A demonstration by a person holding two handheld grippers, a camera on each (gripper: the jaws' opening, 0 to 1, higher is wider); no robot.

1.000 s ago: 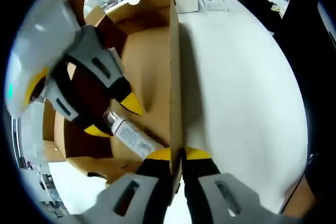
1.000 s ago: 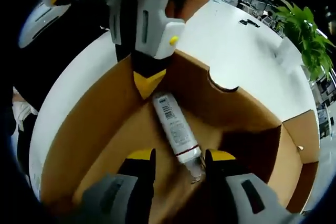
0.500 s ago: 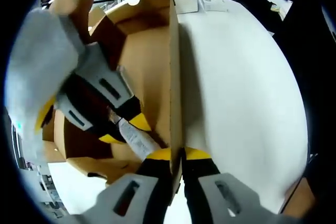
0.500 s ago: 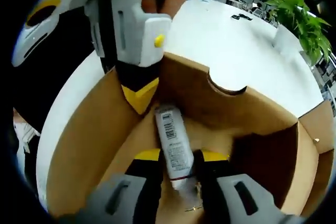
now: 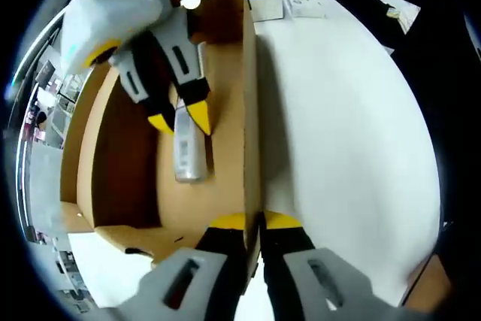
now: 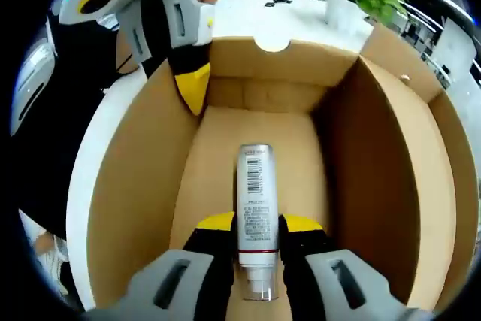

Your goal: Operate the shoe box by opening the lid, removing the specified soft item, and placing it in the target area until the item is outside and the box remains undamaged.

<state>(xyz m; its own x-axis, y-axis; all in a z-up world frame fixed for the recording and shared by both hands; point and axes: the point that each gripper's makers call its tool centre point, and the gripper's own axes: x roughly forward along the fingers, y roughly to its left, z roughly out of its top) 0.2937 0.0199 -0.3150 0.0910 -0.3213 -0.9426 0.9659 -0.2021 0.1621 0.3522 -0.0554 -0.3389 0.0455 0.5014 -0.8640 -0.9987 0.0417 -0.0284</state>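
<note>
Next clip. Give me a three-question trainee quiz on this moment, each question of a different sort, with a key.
1. True or false: the right gripper has its jaws closed on the white tube.
2. What is the left gripper clamped on? A) the tube B) the side wall of the cardboard shoe box C) nothing
3. Fill in: in the right gripper view, the tube's printed ______ faces the camera.

Key: 1 true, the tube sits between the yellow tips, its cap end towards the camera. 2 B, a jaw on each side of the wall's edge. 3 barcode.
</note>
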